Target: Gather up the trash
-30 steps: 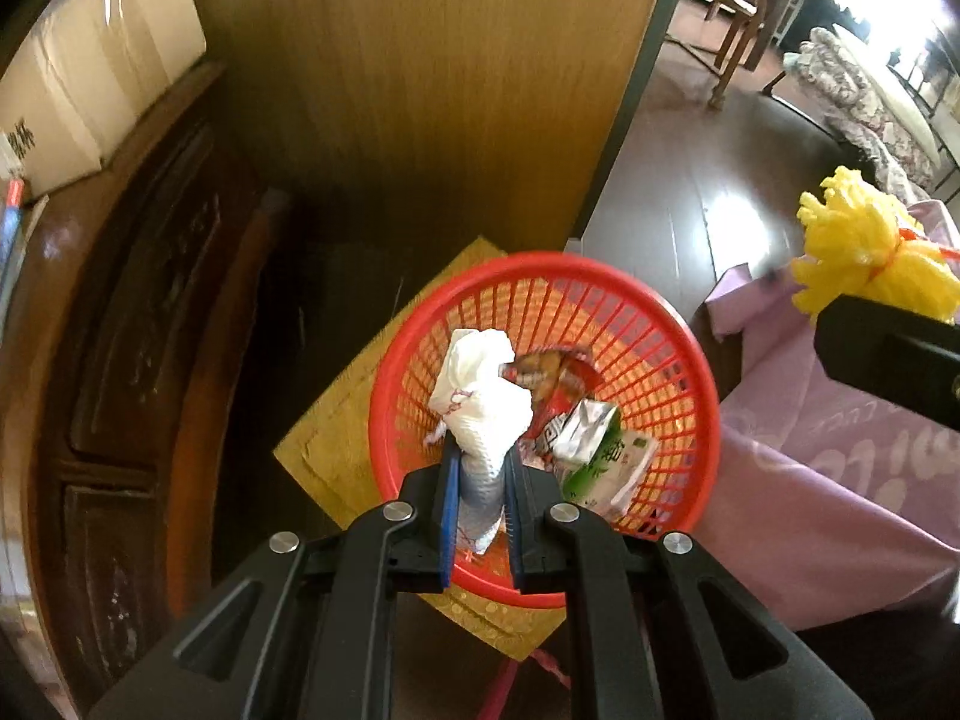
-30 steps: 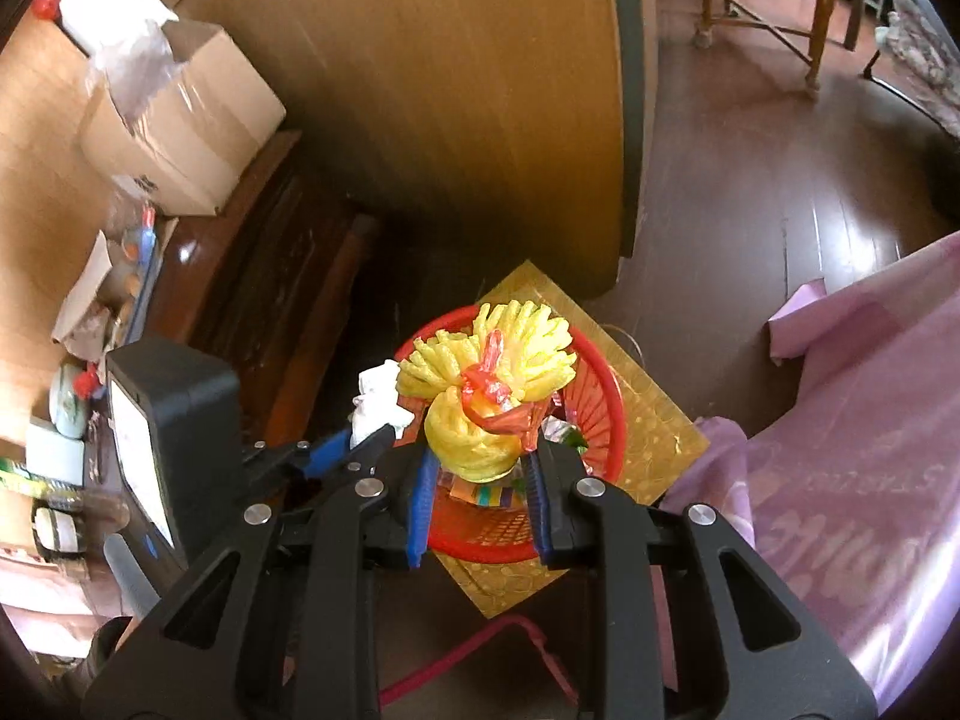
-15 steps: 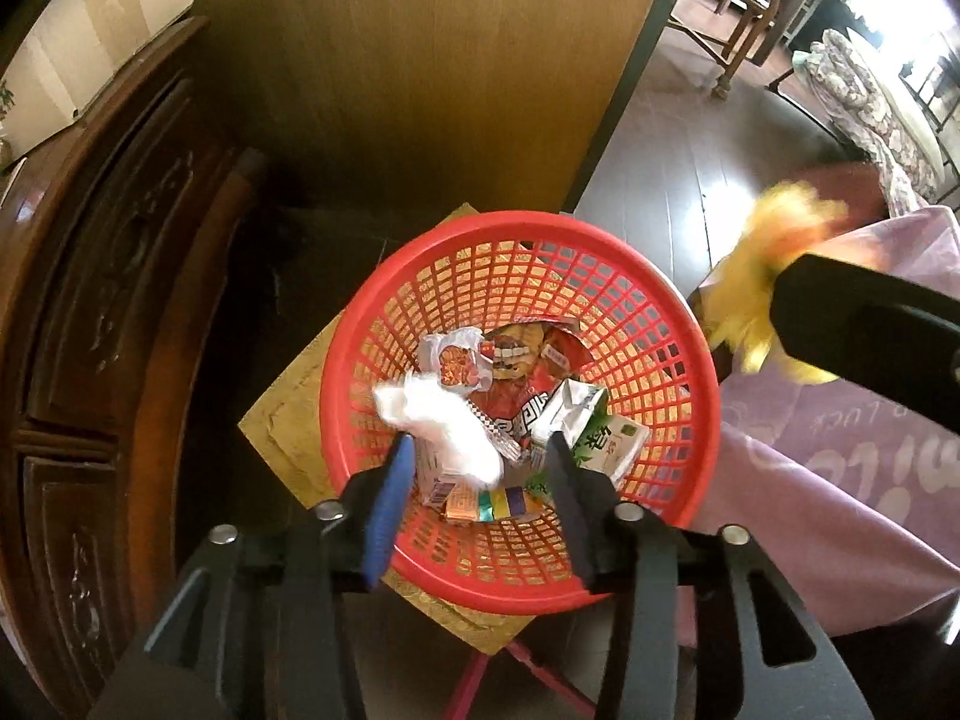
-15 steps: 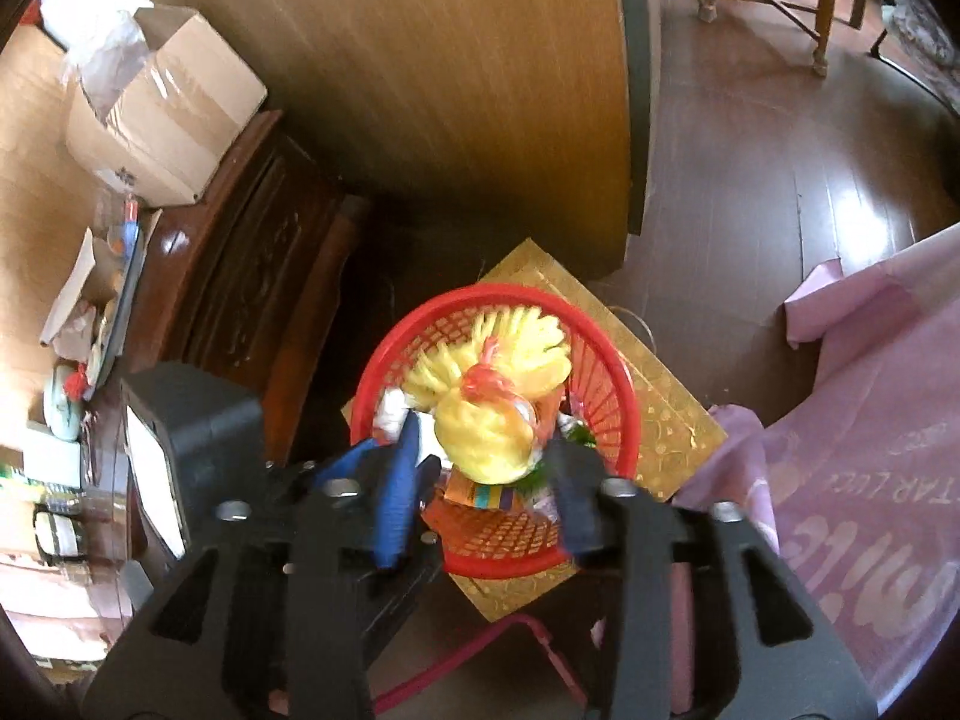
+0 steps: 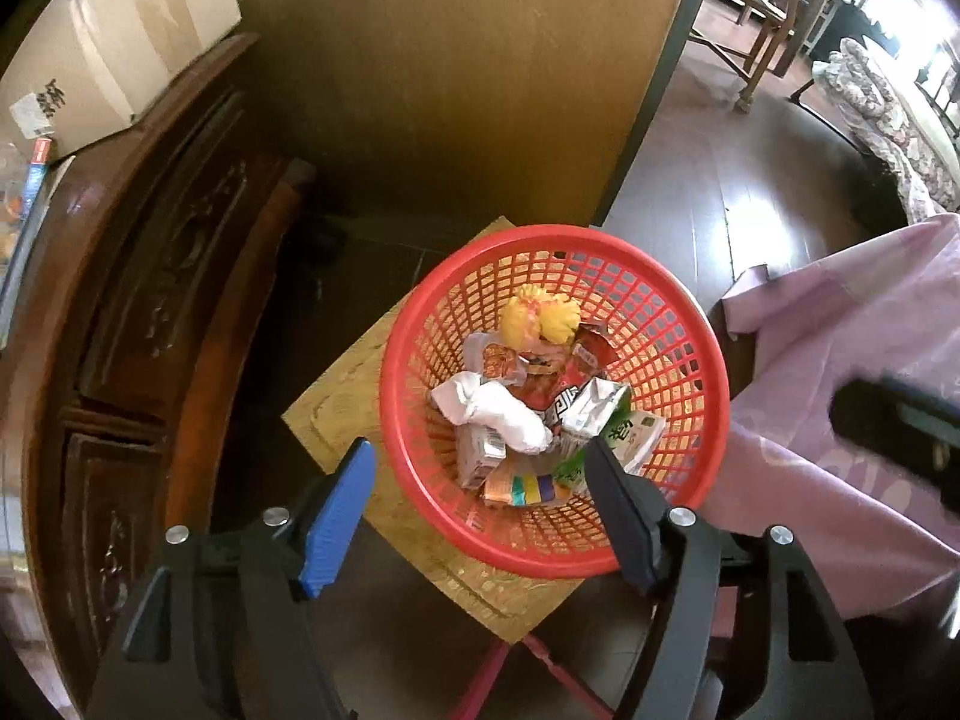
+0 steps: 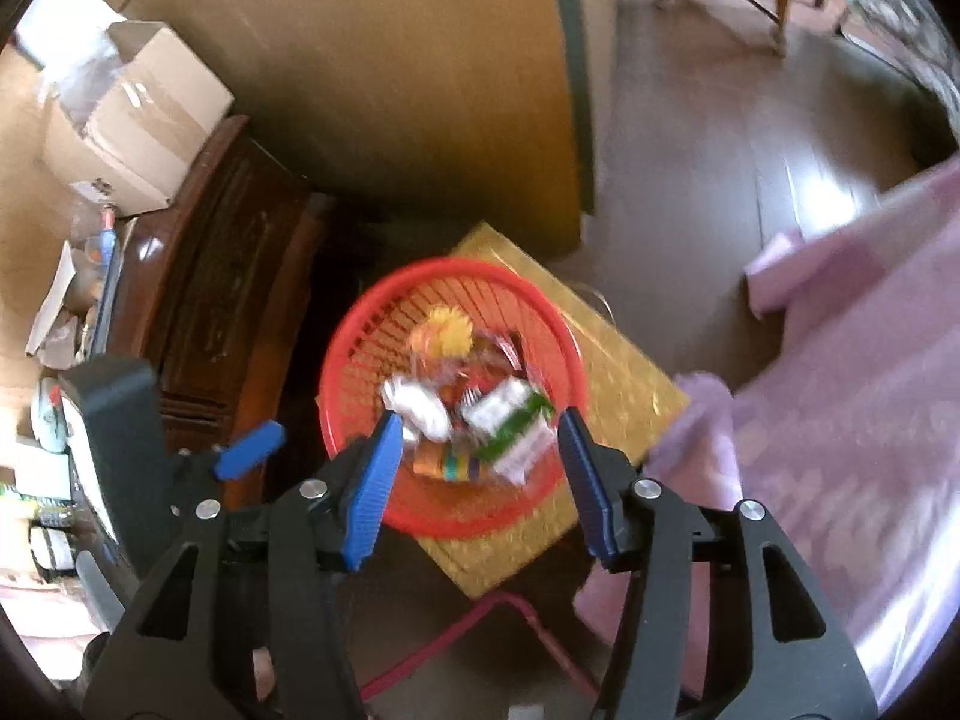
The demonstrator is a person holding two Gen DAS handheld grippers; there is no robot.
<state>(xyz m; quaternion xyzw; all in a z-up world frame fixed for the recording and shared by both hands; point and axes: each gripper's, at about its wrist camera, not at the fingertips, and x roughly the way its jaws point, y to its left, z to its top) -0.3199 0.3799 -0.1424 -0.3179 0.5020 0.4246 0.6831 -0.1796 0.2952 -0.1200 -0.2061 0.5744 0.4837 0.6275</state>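
the tissue (image 5: 498,414) and yellow toy (image 5: 540,319) have dropped from the tongs into the red basket (image 5: 690,372). left tongs (image 5: 480,501) and right tongs (image 6: 477,474) have just been opening, released and empty above it.

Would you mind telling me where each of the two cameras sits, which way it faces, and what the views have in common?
Left wrist: on the left gripper, facing steeply down at the red basket of trash; only its own open fingers show, plus the right gripper's black body at the right edge.
Right wrist: on the right gripper, also facing down at the basket; its open fingers show, with the left gripper beside them.
Shared: the basket, yellow pom-pom, white wad, green carton, gold board, dark cabinet.
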